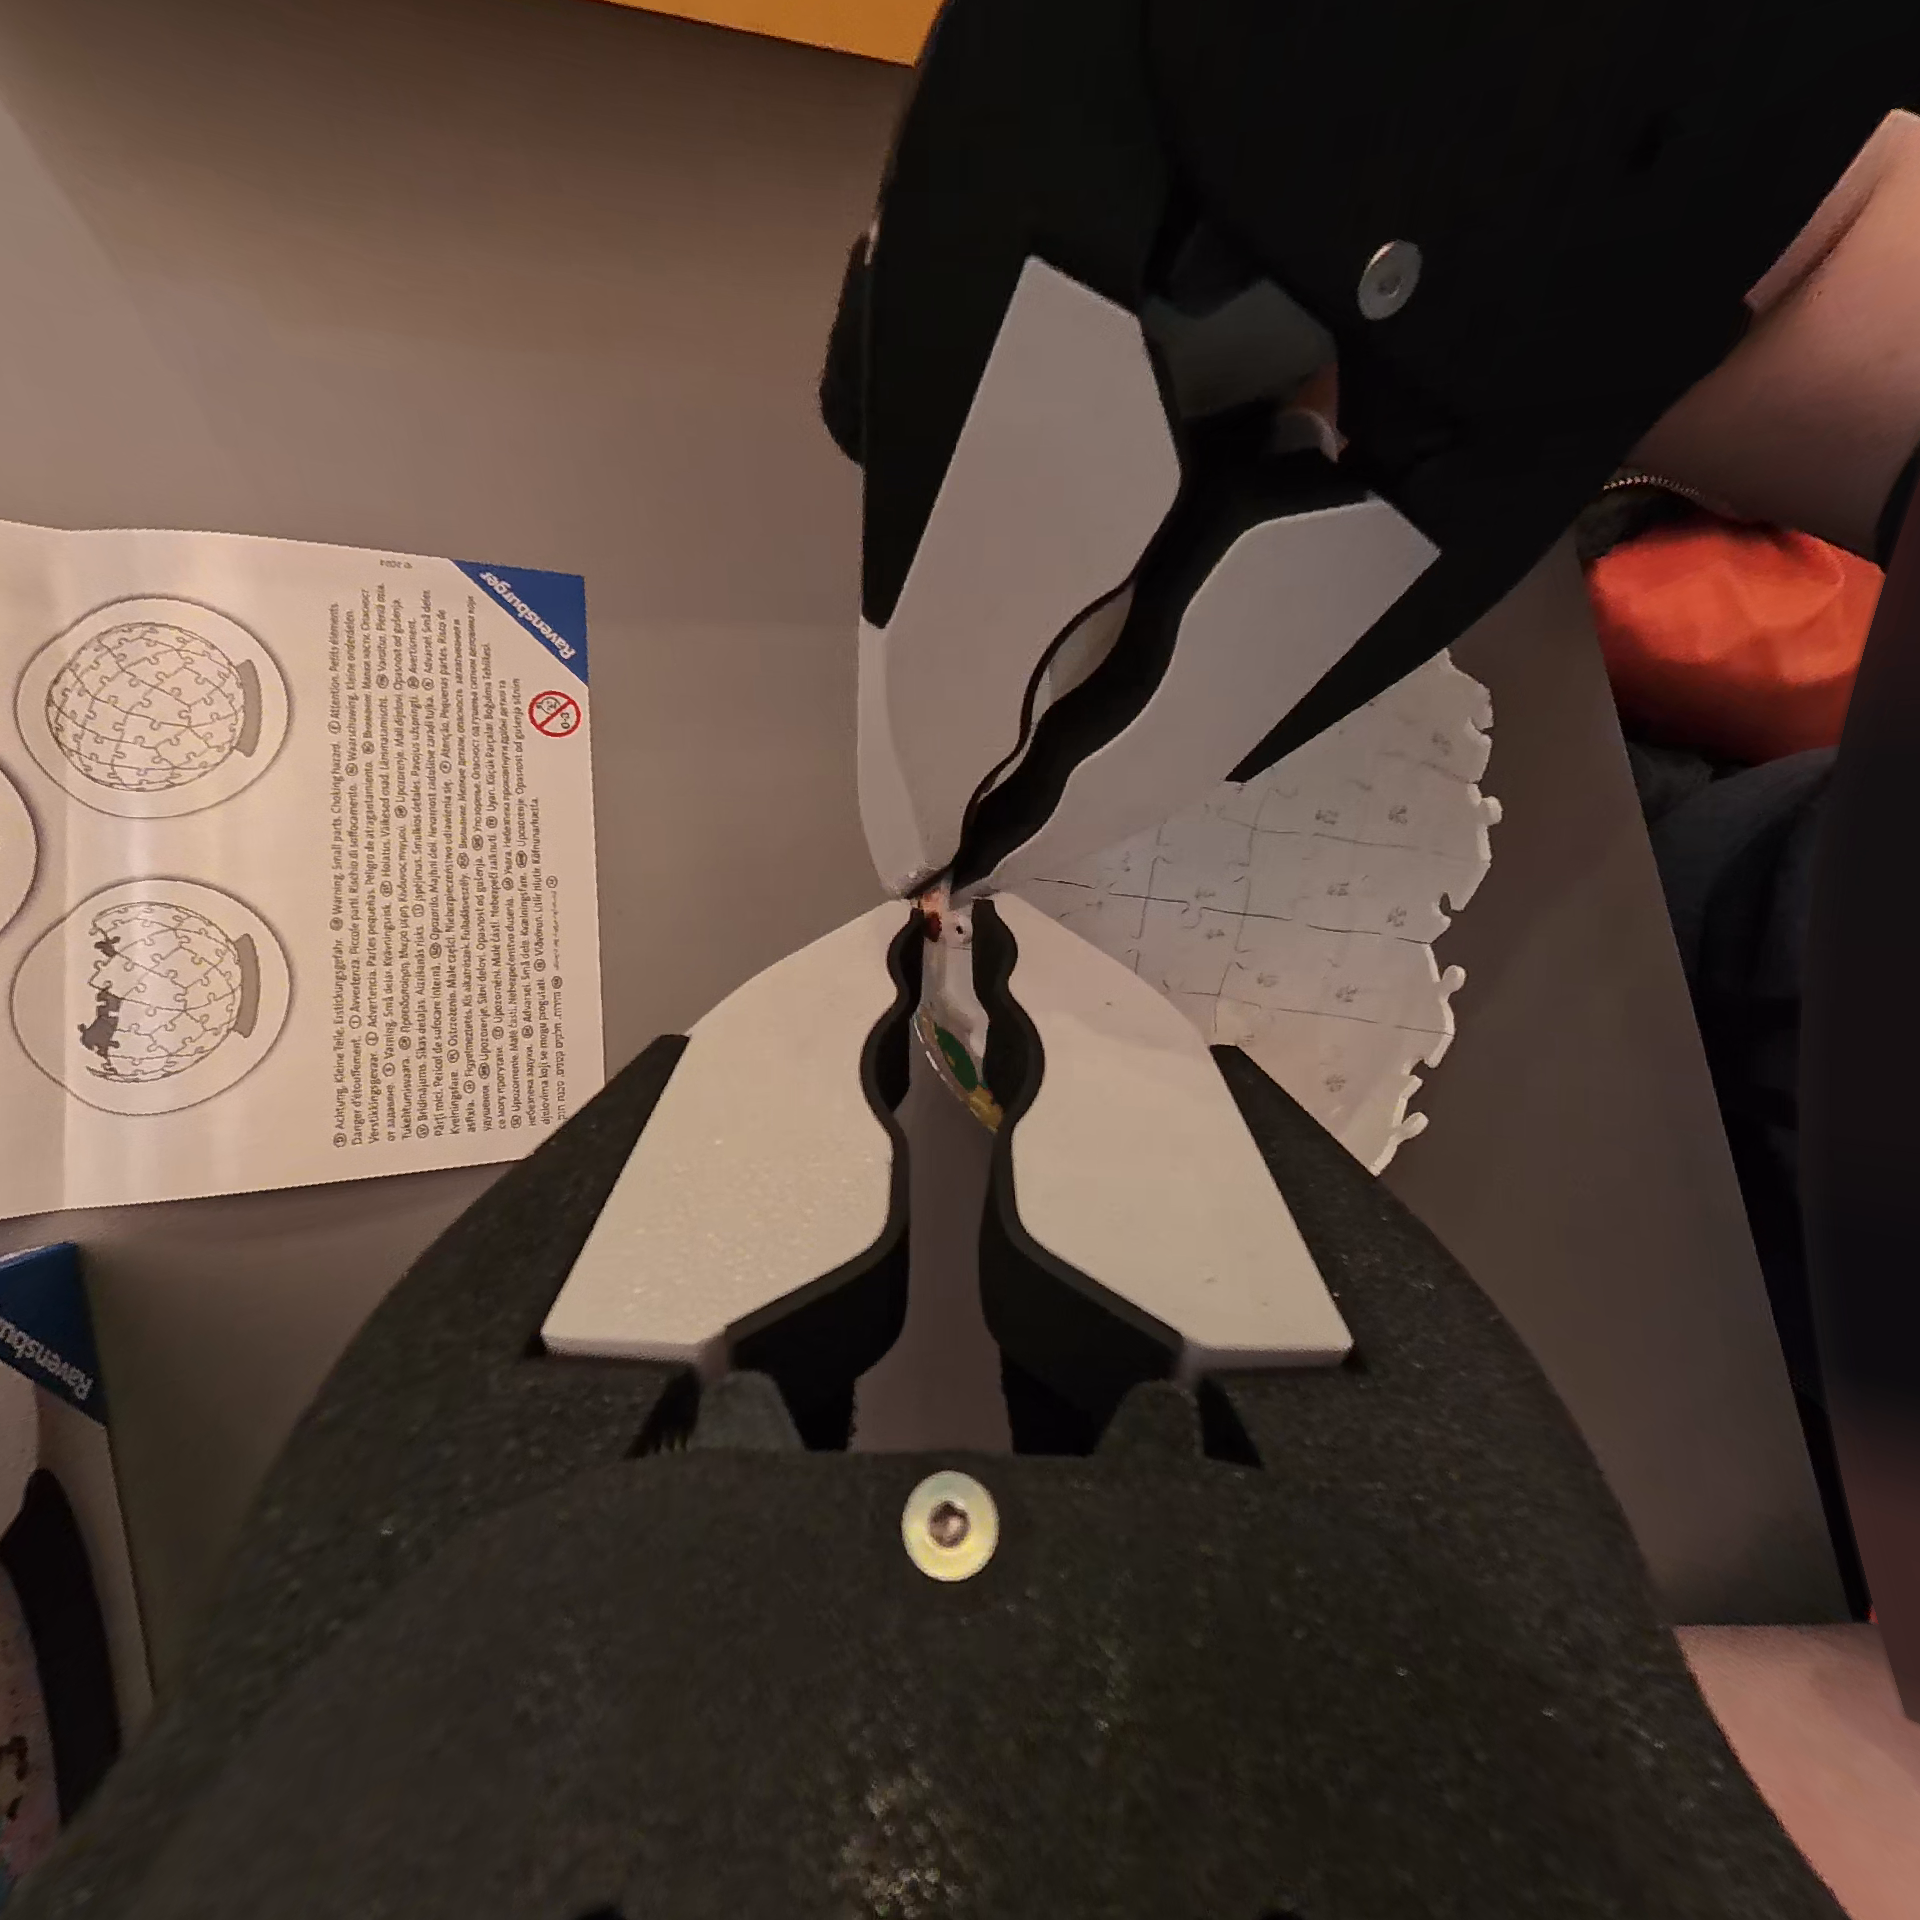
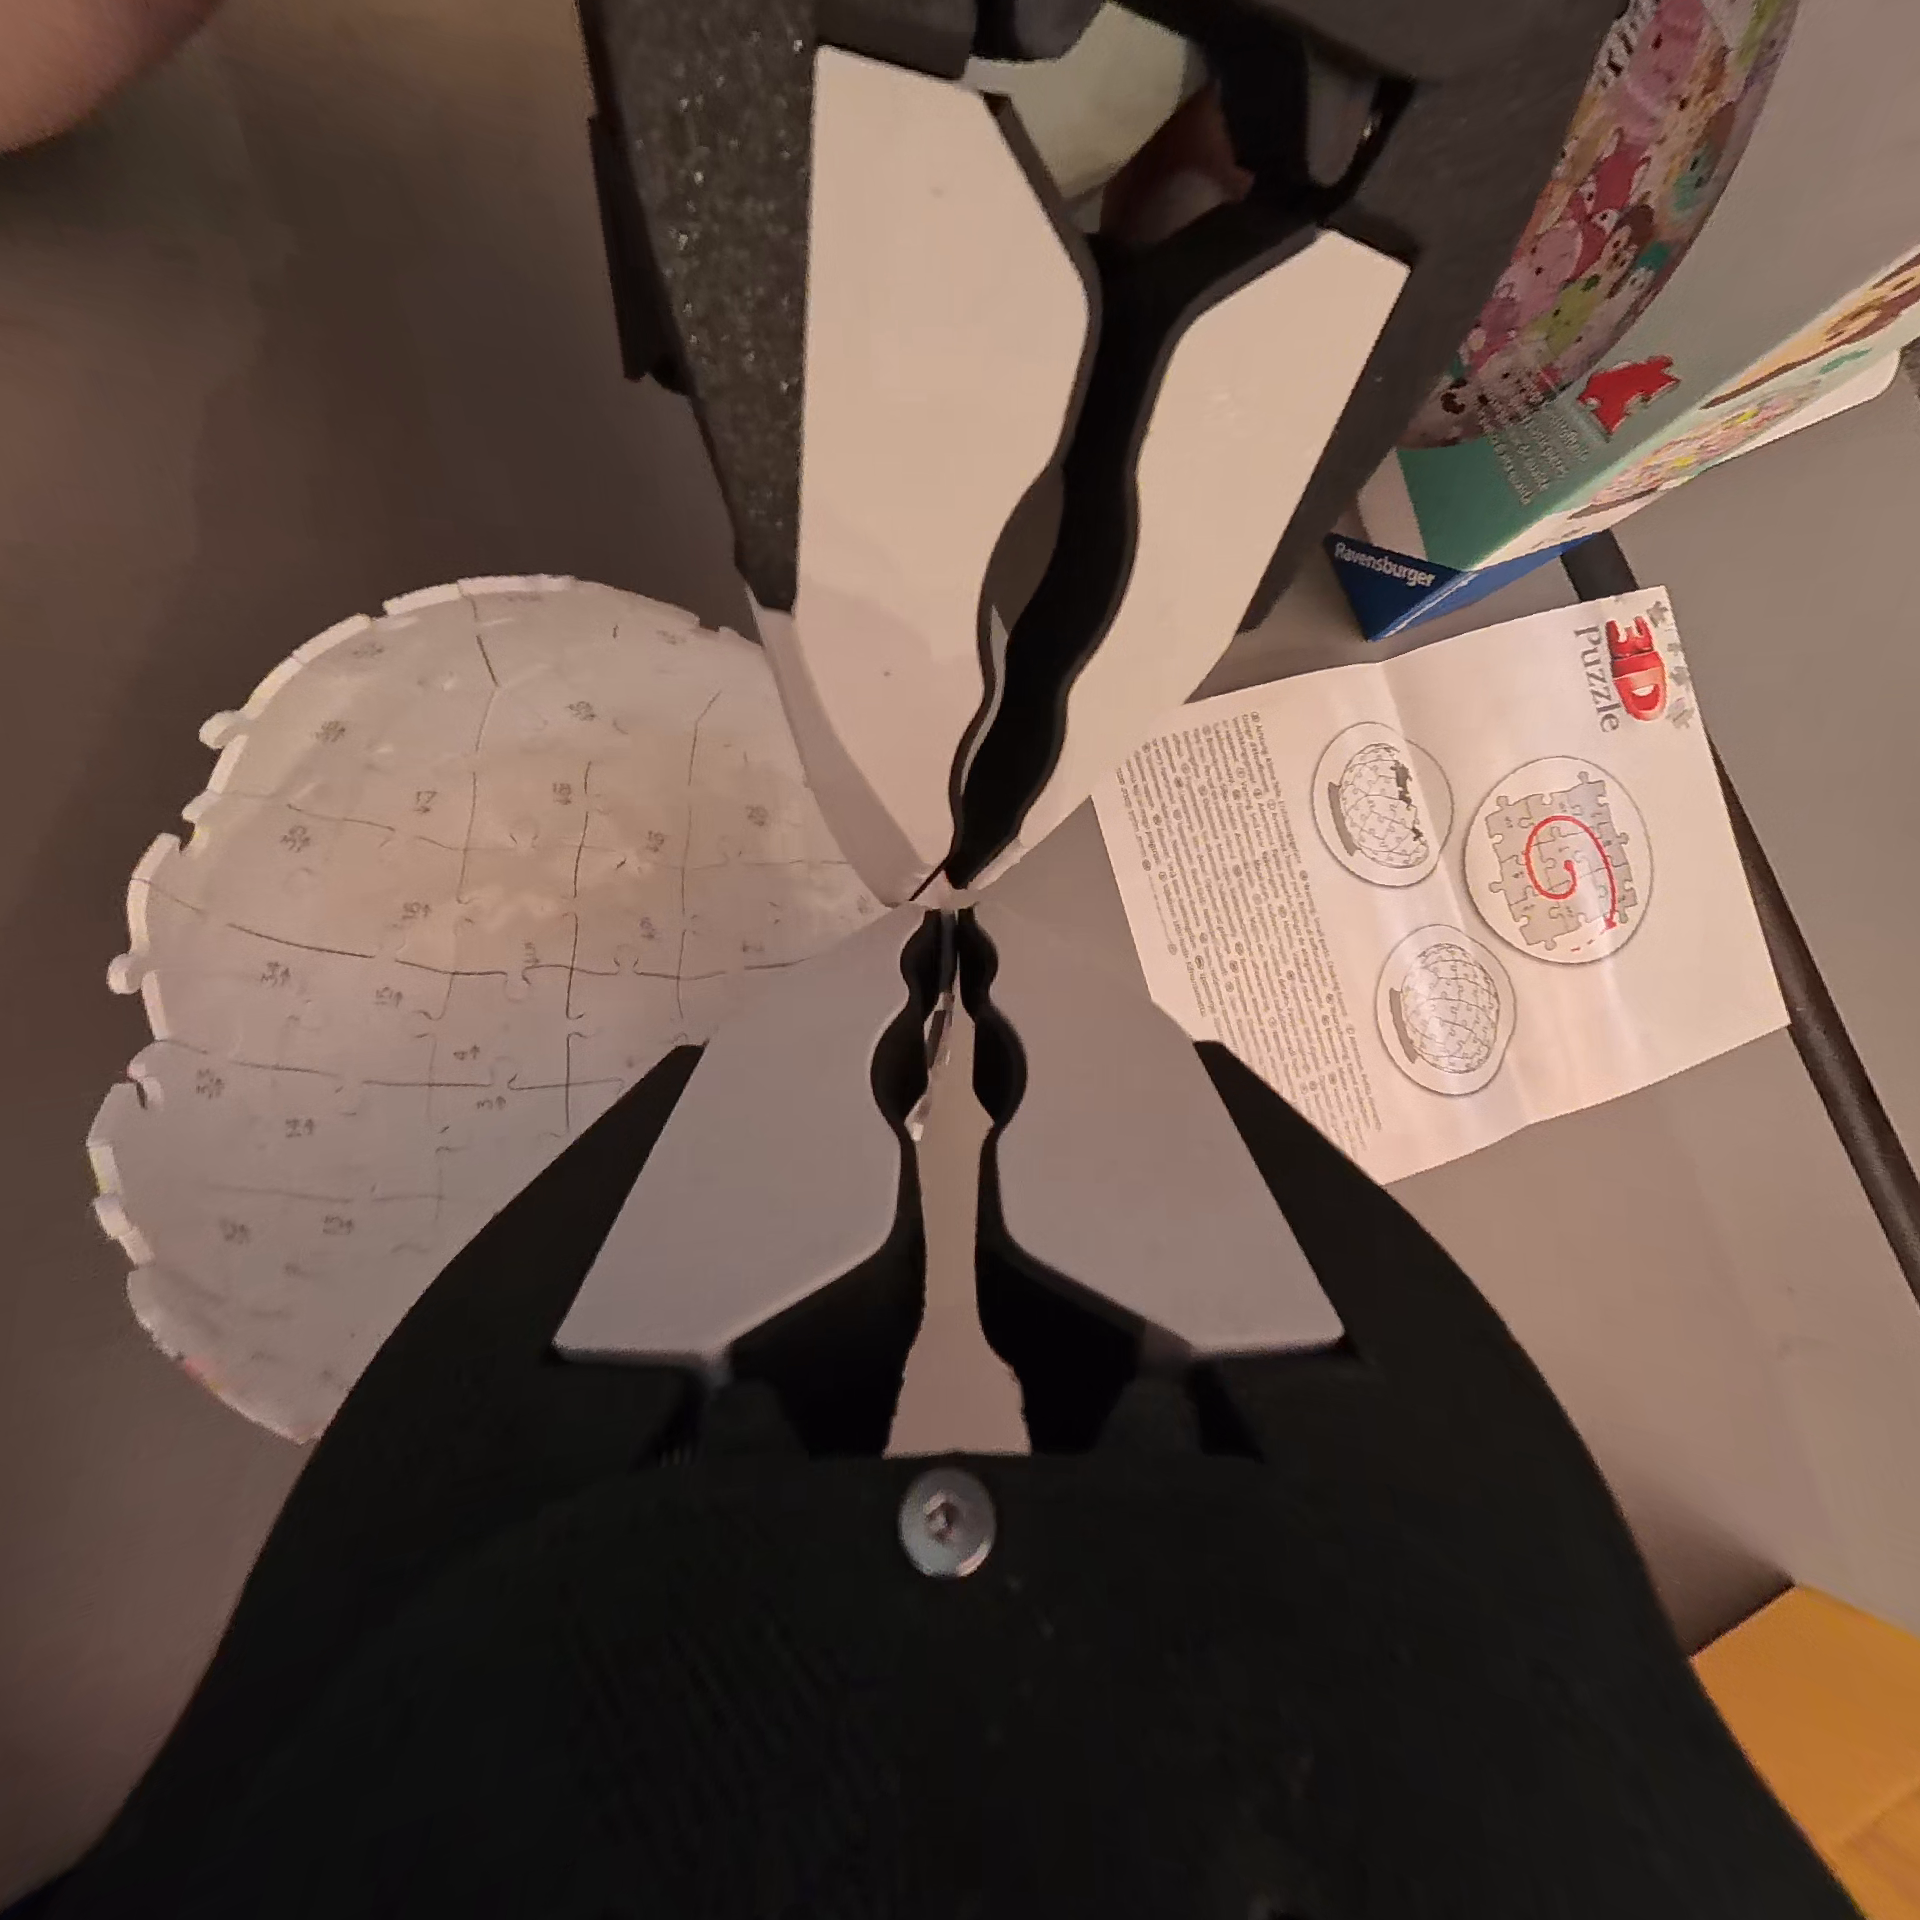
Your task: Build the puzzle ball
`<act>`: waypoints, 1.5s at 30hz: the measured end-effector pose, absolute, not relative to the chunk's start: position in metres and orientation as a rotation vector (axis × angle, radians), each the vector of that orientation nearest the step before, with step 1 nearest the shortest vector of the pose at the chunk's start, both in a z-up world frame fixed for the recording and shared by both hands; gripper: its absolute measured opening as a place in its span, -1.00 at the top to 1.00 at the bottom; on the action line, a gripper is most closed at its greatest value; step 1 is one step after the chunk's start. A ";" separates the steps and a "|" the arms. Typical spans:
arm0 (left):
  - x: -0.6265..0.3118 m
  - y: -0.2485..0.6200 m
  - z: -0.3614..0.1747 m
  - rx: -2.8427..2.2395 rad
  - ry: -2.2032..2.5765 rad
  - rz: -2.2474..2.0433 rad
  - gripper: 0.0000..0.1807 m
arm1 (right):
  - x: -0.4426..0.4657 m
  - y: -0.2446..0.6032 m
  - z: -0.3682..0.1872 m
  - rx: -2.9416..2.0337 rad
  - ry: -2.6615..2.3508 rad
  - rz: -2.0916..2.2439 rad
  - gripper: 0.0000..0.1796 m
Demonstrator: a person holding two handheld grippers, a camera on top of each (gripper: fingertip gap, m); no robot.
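While tip to tip at frame centre, left gripper (image 1: 948, 920) and right gripper (image 2: 951, 914) each pinching a thin puzzle piece. In the left wrist view, own white fingers (image 1: 748, 1143) rising from the bottom, drawn nearly together on a puzzle piece (image 1: 961, 1049) seen edge-on, white with green and yellow print, standing in the narrow gap. Opposite, right gripper (image 1: 940, 883) descending from the upper right, fingers pressed close; whether anything sits between them from this side cannot be told. In the right wrist view, own fingers (image 2: 810, 1143) likewise nearly shut on a slim piece (image 2: 943, 1023) seen edge-on, with the left gripper (image 2: 951, 878) coming down from the top centre, tips meeting its own.

Partly built puzzle ball (image 2: 447, 956) lying on the grey table (image 2: 312, 416) at centre left of the right wrist view: a curved shell of joined pieces, white numbered inner side up, knobbed edge along its left rim. Same shell (image 1: 1320, 914) at centre right of the left wrist view, behind the fingers.

Folded instruction sheet (image 1: 291, 873) flat at left of the left wrist view; at centre right (image 2: 1455, 883) in the other. Colourful puzzle box (image 2: 1662, 343) in the upper right there; a box corner (image 1: 52, 1340) at lower left of the left view. Orange cloth (image 1: 1735, 644) at the right edge.
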State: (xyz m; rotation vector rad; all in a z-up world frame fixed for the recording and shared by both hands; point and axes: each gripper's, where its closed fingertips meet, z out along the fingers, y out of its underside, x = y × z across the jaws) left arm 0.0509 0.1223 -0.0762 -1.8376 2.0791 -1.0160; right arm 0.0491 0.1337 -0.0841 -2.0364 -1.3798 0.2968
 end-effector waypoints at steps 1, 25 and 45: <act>0.051 0.122 -0.076 -1.838 2.080 -1.016 0.91 | 0.049 0.134 -0.084 -2.028 -1.378 0.303 0.95; 0.052 0.123 -0.078 -1.856 2.075 -0.986 0.91 | 0.072 0.124 -0.100 -2.325 -1.290 0.298 0.95; 0.052 0.121 -0.078 -1.850 2.084 -0.984 0.91 | 0.079 0.121 -0.103 -2.346 -1.303 0.280 0.88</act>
